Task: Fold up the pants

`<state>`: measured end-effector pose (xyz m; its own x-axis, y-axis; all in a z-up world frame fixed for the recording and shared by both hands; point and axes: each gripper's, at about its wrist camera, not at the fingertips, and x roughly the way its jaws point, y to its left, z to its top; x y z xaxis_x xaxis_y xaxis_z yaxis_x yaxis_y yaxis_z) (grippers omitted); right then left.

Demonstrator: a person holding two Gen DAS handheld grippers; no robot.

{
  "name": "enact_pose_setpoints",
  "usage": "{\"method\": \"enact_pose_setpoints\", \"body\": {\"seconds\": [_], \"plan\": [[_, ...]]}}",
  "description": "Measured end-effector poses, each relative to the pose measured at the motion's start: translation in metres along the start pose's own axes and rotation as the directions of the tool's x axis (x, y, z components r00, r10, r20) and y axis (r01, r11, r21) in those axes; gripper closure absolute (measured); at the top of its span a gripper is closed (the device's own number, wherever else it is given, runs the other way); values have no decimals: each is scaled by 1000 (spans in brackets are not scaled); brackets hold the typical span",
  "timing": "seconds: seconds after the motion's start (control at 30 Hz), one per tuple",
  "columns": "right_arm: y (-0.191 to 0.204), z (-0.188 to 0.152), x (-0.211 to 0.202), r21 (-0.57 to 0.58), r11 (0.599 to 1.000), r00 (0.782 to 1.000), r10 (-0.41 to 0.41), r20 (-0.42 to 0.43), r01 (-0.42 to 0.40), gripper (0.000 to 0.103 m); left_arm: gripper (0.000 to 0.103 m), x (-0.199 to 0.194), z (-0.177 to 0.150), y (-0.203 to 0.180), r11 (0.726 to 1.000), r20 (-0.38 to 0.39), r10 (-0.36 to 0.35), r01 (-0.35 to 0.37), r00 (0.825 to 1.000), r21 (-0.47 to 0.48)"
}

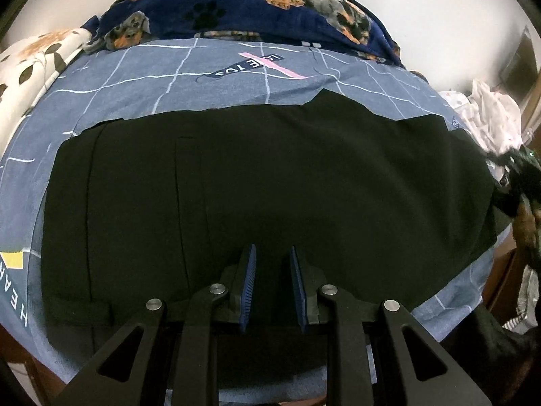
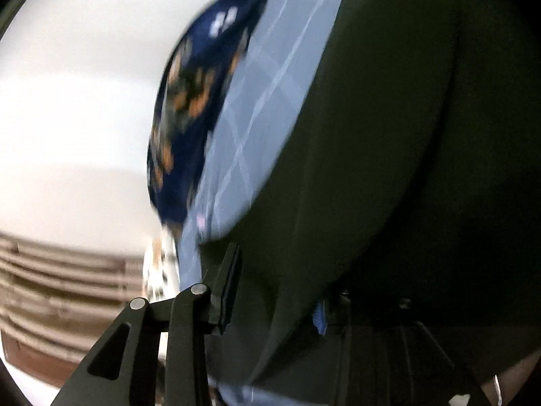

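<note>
Printed text on the blue checked bedsheet (image 1: 236, 77). At 12 o'clock in the left wrist view, a dark label (image 1: 248, 66) crossed by a pink stripe reads "LOVE YOU", seen upside down. At 9 o'clock, near the frame edge, white letters (image 1: 18, 308) read "HEAR", cut off. Right wrist view: blurred, nothing legible.

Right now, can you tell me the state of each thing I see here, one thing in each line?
black pants: folded, lying flat on the bed
blue checked sheet: spread flat under the pants
navy dog-print blanket: bunched up behind the sheet
left claw: fingers a little apart, over the pants, gripping nothing
right claw: blurred, one finger visible, the other hidden by black cloth
</note>
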<state>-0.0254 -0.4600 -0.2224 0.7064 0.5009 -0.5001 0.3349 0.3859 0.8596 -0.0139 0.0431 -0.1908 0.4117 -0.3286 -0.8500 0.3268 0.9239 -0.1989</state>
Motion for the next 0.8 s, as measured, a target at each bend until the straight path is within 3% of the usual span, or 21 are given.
{"method": "enact_pose_setpoints", "body": {"seconds": [0.3,0.4,0.63,0.8], "plan": [[-43,109,-40,106,994,981,-23,191,3,68,81,1,0,1,1000,-6,6,-6,1000,0],[-49,132,-51,122,992,971,-71,227,44,98,81,2,1,-1,1000,-8,14,-13,1000,8],[-40,116,-117,31,996,941,-91,326,86,99,81,4,3,-1,999,-26,-12,13,1000,30],[-80,82,-160,78,992,932,-117,344,96,100,81,5,3,-3,999,-28,-17,18,999,42]]}}
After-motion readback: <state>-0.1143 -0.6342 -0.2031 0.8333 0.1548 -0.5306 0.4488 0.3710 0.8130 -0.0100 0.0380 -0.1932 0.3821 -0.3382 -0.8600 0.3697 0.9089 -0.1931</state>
